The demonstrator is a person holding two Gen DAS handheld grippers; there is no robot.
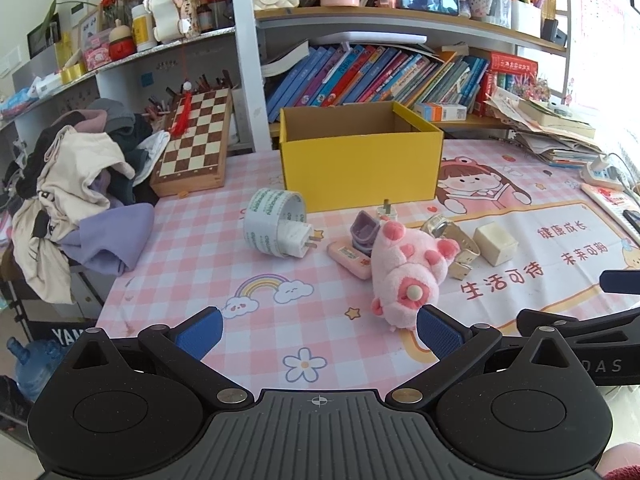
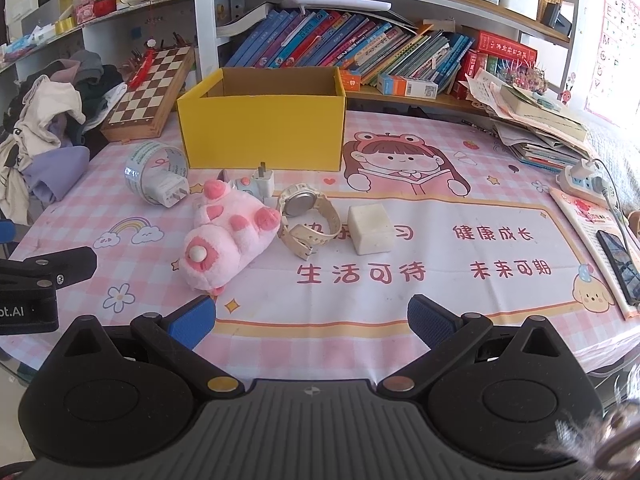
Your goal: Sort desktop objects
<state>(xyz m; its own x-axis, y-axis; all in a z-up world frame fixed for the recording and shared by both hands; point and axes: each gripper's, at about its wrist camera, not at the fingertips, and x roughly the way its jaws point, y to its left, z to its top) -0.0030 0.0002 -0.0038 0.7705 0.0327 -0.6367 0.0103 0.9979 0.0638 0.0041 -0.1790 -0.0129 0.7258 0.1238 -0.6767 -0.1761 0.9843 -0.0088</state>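
- The pink plush pig (image 2: 228, 236) lies mid-counter (image 2: 400, 304), well apart from the edges, with bare counter before it.
- My left tool (image 1: 318, 330) and right tool (image 2: 312, 320) are spread wide, holding nothing.

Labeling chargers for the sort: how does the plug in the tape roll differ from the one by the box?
The white plug in the tape roll lies on its side, prongs pointing right; the plug by the yellow box stands with prongs up. The first sits inside the tape roll; the second stands free behind the pink plush. Both are white two-prong adapters.
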